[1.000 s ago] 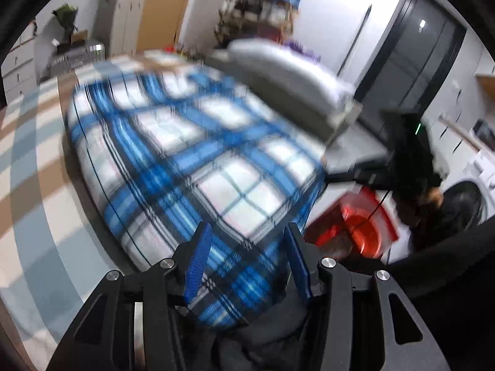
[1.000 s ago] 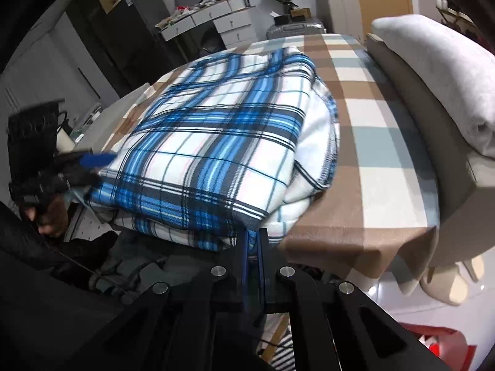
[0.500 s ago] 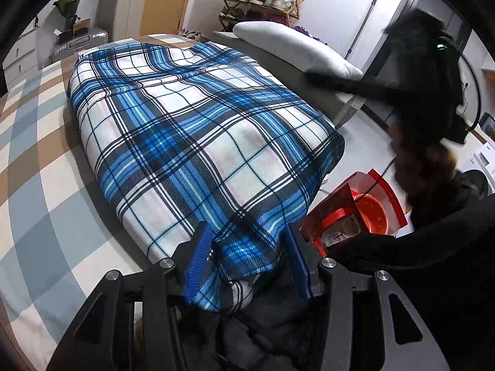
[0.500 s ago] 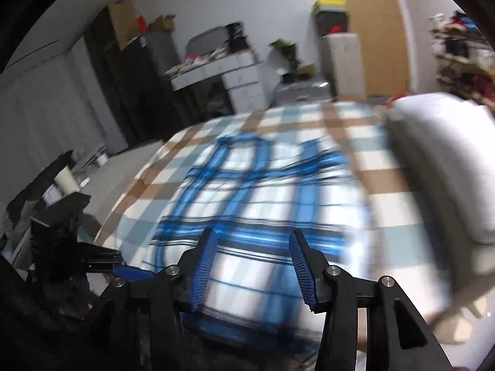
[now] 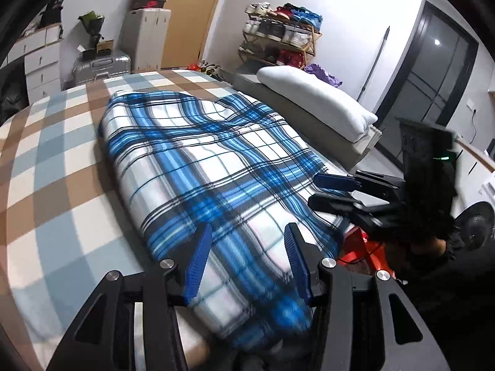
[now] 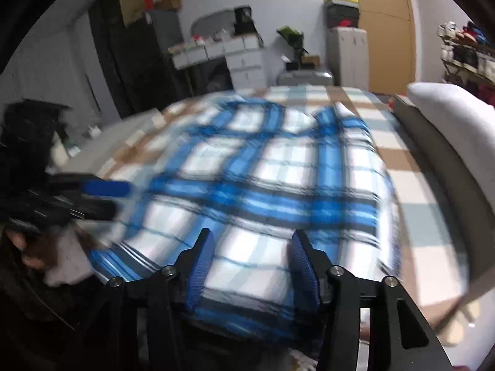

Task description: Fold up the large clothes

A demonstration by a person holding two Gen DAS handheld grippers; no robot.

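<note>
A large blue, white and black plaid garment (image 5: 204,160) lies folded in a long slab on the bed; it also shows, blurred, in the right wrist view (image 6: 278,179). My left gripper (image 5: 249,266) is open and empty, hovering just above the garment's near end. My right gripper (image 6: 252,266) is open and empty above the garment's near edge. The right gripper also shows in the left wrist view (image 5: 335,190) at the garment's right edge. The left gripper shows in the right wrist view (image 6: 99,196) at the garment's left edge.
The bed has a brown, pale blue and white checked cover (image 5: 52,167). A white pillow (image 5: 312,99) lies on a grey bench beside the bed. A red basket (image 5: 368,253) sits on the floor. Shoe rack (image 5: 278,37), drawers and a suitcase line the walls.
The right gripper went from shut to open and let the garment go, then lifted above it. Both grippers now hover higher over the garment's near end, and it lies flatter on the bed.
</note>
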